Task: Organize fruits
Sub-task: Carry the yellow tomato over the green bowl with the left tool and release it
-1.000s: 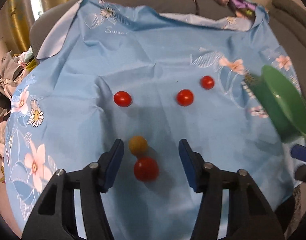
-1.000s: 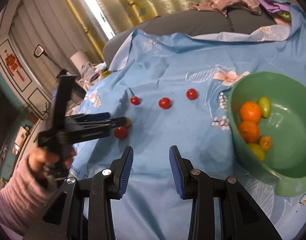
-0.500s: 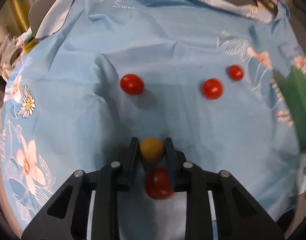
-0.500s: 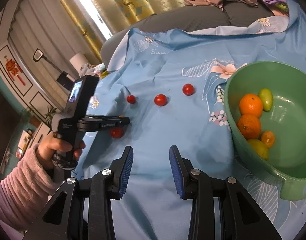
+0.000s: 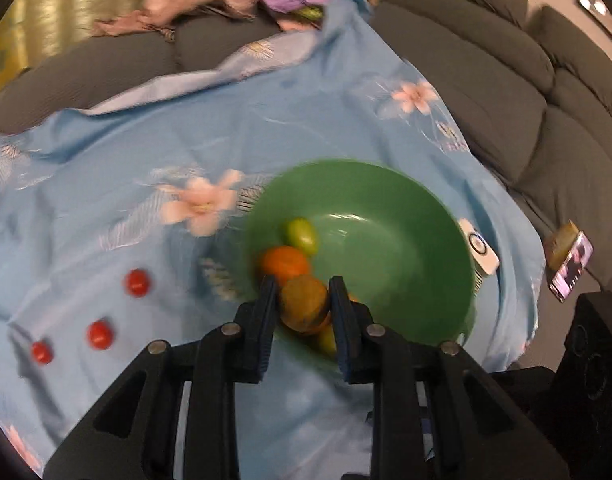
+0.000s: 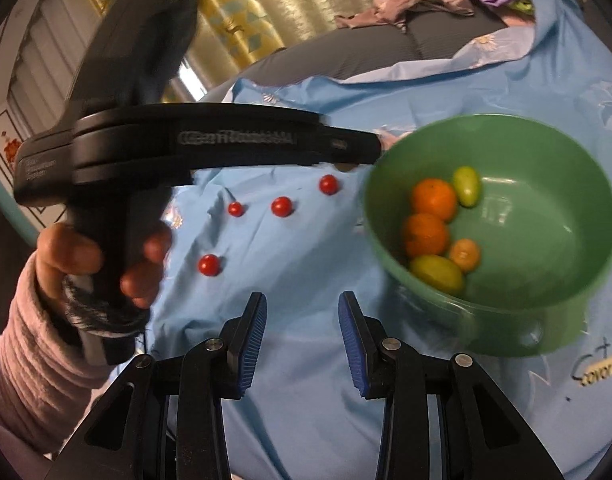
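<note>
My left gripper (image 5: pixel 302 300) is shut on a small yellow-orange tomato (image 5: pixel 303 303) and holds it over the near rim of the green bowl (image 5: pixel 406 216). The bowl (image 6: pixel 546 152) holds two oranges (image 6: pixel 433 199), a small orange fruit (image 6: pixel 465 255) and two green-yellow fruits (image 6: pixel 466 186). Red cherry tomatoes (image 6: pixel 282 206) lie on the blue flowered cloth (image 6: pixel 289 280), one closer (image 6: pixel 209 265); three show in the left wrist view (image 5: pixel 137 282). My right gripper (image 6: pixel 301 332) is open and empty above the cloth. The left gripper's body (image 6: pixel 209 144) crosses the right wrist view.
A grey sofa (image 5: pixel 506 80) with piled clothes (image 5: pixel 193 4) surrounds the cloth. A white device (image 5: pixel 478 246) lies beside the bowl and a phone (image 5: pixel 570 268) lies at the cloth's right edge. Curtains (image 6: pixel 241 20) hang behind.
My left gripper closed on the yellow-orange tomato, lifted it off the cloth and carried it right, over the green bowl. The red tomato next to it stays on the cloth. The right gripper stayed open.
</note>
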`<state>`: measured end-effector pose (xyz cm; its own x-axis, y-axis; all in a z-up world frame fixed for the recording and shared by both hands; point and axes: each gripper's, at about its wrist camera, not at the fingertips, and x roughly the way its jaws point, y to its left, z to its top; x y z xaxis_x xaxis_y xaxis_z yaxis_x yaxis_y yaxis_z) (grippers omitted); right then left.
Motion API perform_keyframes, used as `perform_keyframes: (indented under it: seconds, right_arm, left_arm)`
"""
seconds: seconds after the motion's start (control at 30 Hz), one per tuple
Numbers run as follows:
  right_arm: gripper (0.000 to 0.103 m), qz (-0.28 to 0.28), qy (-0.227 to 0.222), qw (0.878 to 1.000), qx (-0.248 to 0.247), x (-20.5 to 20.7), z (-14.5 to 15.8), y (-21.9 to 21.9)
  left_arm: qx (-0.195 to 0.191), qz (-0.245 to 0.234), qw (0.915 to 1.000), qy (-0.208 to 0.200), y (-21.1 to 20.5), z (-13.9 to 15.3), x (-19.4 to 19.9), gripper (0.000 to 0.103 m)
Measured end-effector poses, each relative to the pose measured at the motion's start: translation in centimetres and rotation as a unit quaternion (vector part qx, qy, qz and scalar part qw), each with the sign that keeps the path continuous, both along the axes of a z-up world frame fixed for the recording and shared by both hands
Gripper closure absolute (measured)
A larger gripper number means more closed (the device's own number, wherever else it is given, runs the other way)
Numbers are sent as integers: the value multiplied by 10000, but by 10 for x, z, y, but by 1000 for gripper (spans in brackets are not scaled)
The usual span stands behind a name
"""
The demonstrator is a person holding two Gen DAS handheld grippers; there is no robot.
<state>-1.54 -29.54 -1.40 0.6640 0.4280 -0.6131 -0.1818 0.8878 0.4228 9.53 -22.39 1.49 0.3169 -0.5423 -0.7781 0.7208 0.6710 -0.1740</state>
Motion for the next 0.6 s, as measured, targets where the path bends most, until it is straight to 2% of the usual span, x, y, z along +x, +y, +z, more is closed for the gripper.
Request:
perform_keyframes:
  seconds: [0.07,0.13,0.17,0.33,0.43,0.53,0.6]
  right_arm:
    - [65,-95,44,9999,-5,-1,-2,-6]
    - [65,-175,76,9998,23,-1,-3,-11]
    - [65,-196,86,9998,43,-2,-4,-12]
    - [65,-160,60,9998,60,1,-2,-12]
    - [65,-41,0,10000,82,5,1,-5]
    - [65,100,-22,9999,66,8,2,4]
    - [65,178,-20,9998,72,12,2,11]
  left_arm:
    - [112,-65,9999,33,-10,-7,-1,68]
    - [199,-26,9998,48,-18,-10,2,40]
    - [198,26,9998,69,-16,-10,3,36]
    - [138,471,9988,-61,19,0,4,31]
    - [124,908,9957,-123,68,4,5,31]
    - [191,1470,9889,-121,122,0,6,31]
    - [188,1812,9833,23,156,-8,6,32]
